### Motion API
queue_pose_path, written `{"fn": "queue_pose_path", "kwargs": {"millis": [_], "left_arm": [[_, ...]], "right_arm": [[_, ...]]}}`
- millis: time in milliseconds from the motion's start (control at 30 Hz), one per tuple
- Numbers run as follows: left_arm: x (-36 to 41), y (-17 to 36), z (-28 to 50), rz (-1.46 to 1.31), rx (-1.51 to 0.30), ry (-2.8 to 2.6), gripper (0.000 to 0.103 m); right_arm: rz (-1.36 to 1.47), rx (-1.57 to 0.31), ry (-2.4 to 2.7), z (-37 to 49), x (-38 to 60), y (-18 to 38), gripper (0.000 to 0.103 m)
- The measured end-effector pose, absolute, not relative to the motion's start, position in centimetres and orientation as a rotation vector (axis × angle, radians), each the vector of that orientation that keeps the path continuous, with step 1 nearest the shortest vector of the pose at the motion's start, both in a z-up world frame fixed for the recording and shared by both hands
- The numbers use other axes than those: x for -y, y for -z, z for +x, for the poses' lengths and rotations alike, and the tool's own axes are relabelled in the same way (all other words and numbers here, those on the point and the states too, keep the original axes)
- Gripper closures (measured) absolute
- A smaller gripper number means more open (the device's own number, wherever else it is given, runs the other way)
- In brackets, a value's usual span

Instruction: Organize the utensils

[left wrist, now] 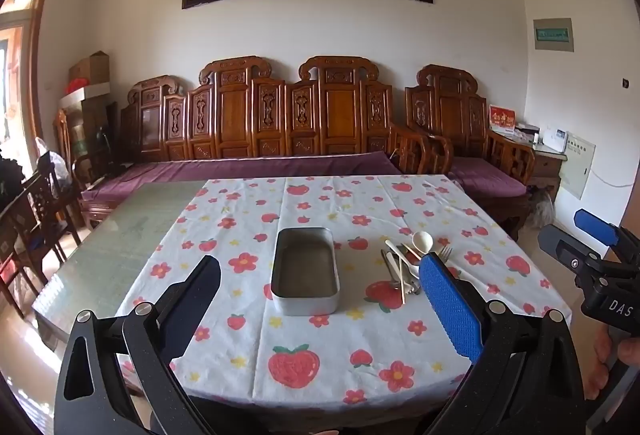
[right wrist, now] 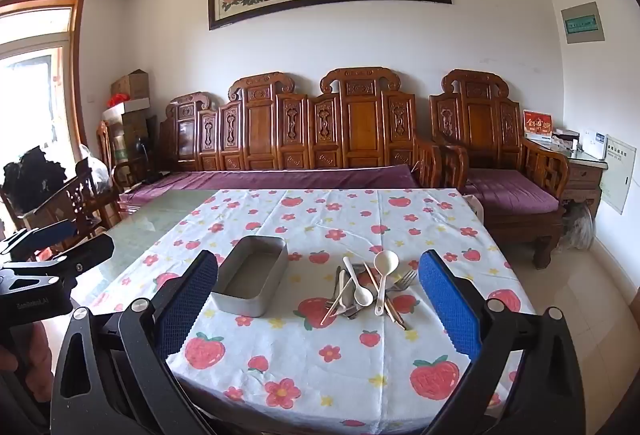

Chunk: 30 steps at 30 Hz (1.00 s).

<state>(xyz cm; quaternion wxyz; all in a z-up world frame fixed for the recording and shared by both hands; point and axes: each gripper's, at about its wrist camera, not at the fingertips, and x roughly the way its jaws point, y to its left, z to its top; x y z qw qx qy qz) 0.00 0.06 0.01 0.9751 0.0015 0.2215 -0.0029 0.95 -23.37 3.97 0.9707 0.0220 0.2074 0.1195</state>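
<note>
**Two grippers spread and empty above a table of loose cutlery**

Two tools were on hand. The right gripper [right wrist: 318, 309] stood with jaws spread wide, nothing between its blue pads, hanging over the near edge of the tablecloth [right wrist: 320, 367] and aimed slightly downward. The left gripper [left wrist: 320, 309] was likewise spread and empty, framing the metal tin [left wrist: 305, 271].

Item: one rectangular tin, open, empty, upright, left of the heap and just apart from it.

Item: one heap of utensils [right wrist: 366, 293], crossed and overlapping: a large white spoon [right wrist: 384, 277], a small white spoon [right wrist: 357, 287], a fork [right wrist: 404, 281], thin sticks and darker metal pieces beneath, not countable.

Handling note, as judgement: the first pick had not begun. The large white spoon lay uppermost and would likely lift clean; pinching across its handle, away from the crossings, should avoid dragging its neighbours. Pieces beneath lay flat on cloth and would need a low, shallow approach. The left gripper could steady the tin while pieces were laid lengthwise inside.
</note>
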Motion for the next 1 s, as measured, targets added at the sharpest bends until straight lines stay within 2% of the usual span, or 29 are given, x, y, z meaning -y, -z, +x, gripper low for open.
{"fn": "queue_pose_path", "kwargs": {"millis": [1000], "left_arm": [[0.7,-1.2,0.4,0.007,-0.433,0.008,0.007]], "right_arm": [[0.037,-0.417,-0.239,0.9,22.9,-4.1,0.002]]}}
